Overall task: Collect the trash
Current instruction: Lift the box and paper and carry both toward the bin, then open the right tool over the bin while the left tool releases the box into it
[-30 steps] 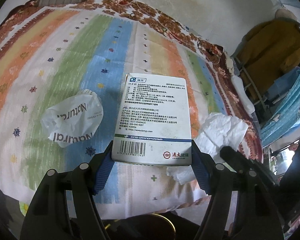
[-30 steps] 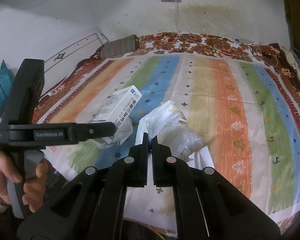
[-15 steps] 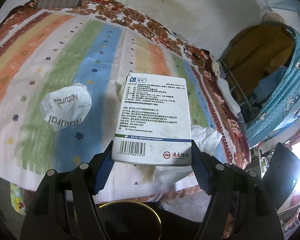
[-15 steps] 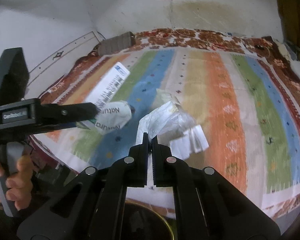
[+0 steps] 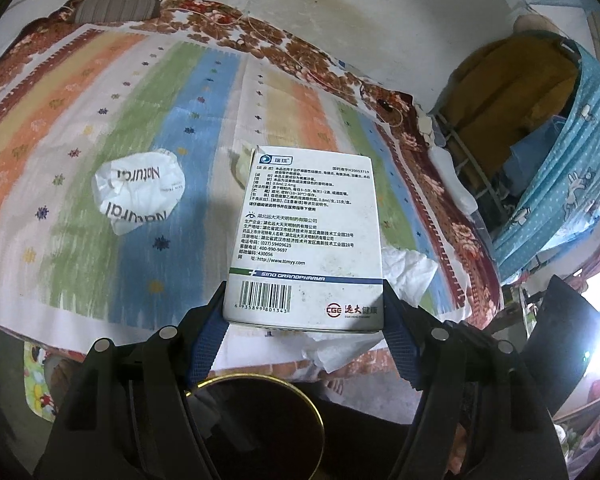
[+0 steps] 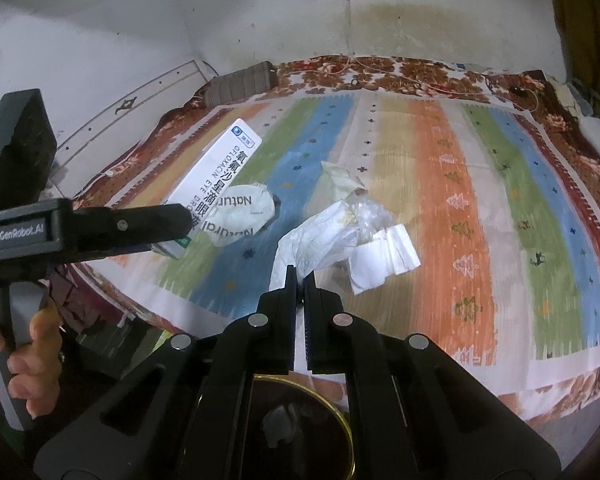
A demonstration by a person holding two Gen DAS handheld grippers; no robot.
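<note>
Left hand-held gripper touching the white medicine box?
Touching. Left wrist view: left hand-held gripper clamps the white cardboard medicine box, blue pads pressed against both lower side edges.

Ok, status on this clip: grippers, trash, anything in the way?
Left gripper shut on medicine box, above gold-rimmed bin. Right gripper shut on crumpled tissue. Natural wrapper on bedspread. Nothing blocking.
</note>
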